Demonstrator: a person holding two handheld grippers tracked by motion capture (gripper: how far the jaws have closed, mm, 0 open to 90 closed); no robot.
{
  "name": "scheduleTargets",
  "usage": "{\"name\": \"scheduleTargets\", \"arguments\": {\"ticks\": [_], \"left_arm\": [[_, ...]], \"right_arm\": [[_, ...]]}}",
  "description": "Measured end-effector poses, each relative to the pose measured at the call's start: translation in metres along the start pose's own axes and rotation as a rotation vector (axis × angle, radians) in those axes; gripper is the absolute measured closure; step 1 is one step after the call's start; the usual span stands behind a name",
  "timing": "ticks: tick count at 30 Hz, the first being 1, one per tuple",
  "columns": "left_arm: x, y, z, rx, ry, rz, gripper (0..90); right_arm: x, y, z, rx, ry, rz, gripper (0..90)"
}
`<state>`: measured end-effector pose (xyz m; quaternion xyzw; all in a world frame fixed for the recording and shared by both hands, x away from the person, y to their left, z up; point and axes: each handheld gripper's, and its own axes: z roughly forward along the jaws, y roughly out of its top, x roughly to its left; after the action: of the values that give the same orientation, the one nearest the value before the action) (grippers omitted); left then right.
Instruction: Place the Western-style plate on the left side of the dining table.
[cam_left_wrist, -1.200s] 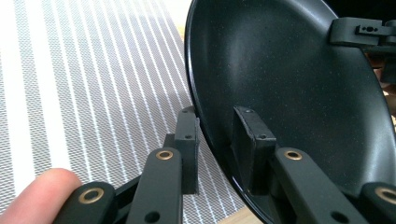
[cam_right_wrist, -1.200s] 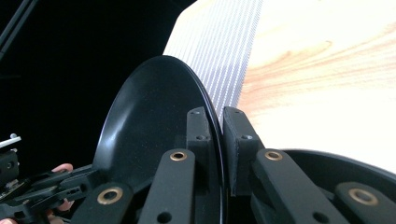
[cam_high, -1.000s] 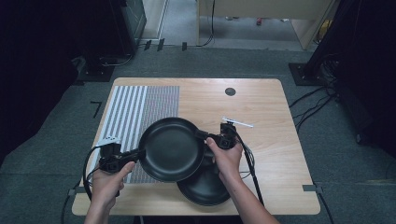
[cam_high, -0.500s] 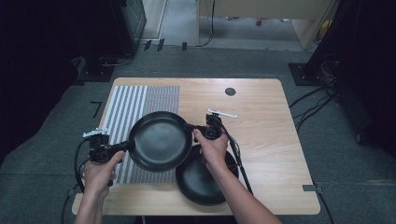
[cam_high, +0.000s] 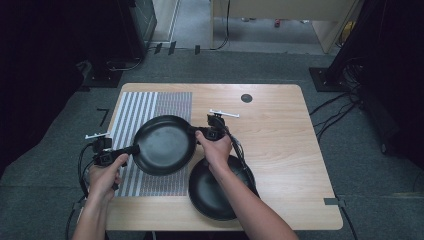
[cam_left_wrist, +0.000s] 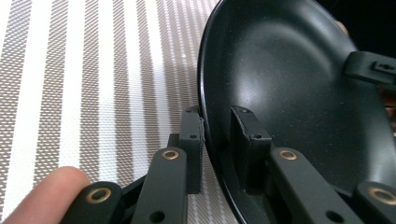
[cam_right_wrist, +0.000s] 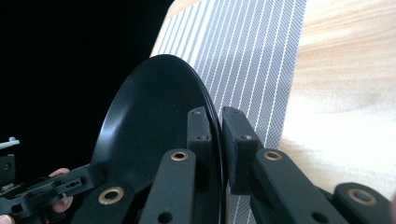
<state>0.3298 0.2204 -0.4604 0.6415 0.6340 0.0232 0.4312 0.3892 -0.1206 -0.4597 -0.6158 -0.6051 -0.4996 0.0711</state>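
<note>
a black frying pan (cam_high: 165, 144) hangs between the two grippers, above the striped placemat (cam_high: 150, 107) on the wooden table (cam_high: 280, 130). the left gripper (cam_high: 131, 149) pinches the pan's rim on its near-left side; in the left gripper view one jaw sits under the rim and the other presses inside the bowl (cam_left_wrist: 299, 84), so it is clamped on the pan. the right gripper (cam_high: 198, 132) bites the opposite rim, and in the right gripper view its jaws close tight on the thin edge of the pan (cam_right_wrist: 154, 121). the pan's bowl is bare, with nothing in it. just beyond the right hand (cam_high: 216, 150), toward the person, a second black pan (cam_high: 215, 192) rests on the table, its visible bowl also bare, partly hidden by the forearm. a small dark disc (cam_high: 246, 98) lies well apart, past the right gripper.
</note>
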Motion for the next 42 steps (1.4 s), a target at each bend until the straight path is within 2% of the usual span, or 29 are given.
{"name": "scheduleTargets", "arguments": {"ticks": [3, 8, 12, 16, 23, 29, 32, 39, 42], "left_arm": [[0.009, 0.003, 0.006, 0.004, -0.002, -0.031, 75.5], [0.018, 0.007, 0.011, 0.002, 0.013, -0.051, 75.6], [0.028, 0.014, 0.013, -0.003, 0.023, -0.074, 75.7], [0.039, 0.021, 0.018, -0.011, 0.046, -0.097, 75.9], [0.055, 0.031, 0.028, 0.003, 0.069, -0.127, 76.0], [0.061, 0.039, 0.034, 0.009, 0.08, -0.139, 75.6], [0.063, 0.042, 0.037, -0.009, 0.085, -0.155, 75.9], [0.066, 0.05, 0.044, -0.023, 0.13, -0.179, 76.5], [0.068, 0.052, 0.045, -0.023, 0.147, -0.177, 77.1]], "right_arm": [[0.002, 0.004, 0.008, 0.001, -0.014, -0.005, 82.3], [-0.001, 0.009, 0.026, 0.023, -0.034, 0.012, 82.2], [0.0, 0.013, 0.043, 0.032, -0.057, -0.001, 82.2], [0.0, 0.016, 0.059, 0.044, -0.06, 0.018, 82.3], [-0.002, 0.021, 0.083, 0.064, -0.079, 0.041, 82.2], [-0.002, 0.028, 0.095, 0.075, -0.094, 0.056, 81.5], [-0.001, 0.031, 0.099, 0.058, -0.105, 0.047, 81.1], [-0.002, 0.032, 0.109, 0.059, -0.116, 0.052, 81.0], [-0.003, 0.03, 0.114, 0.054, -0.124, 0.059, 80.0]]}}
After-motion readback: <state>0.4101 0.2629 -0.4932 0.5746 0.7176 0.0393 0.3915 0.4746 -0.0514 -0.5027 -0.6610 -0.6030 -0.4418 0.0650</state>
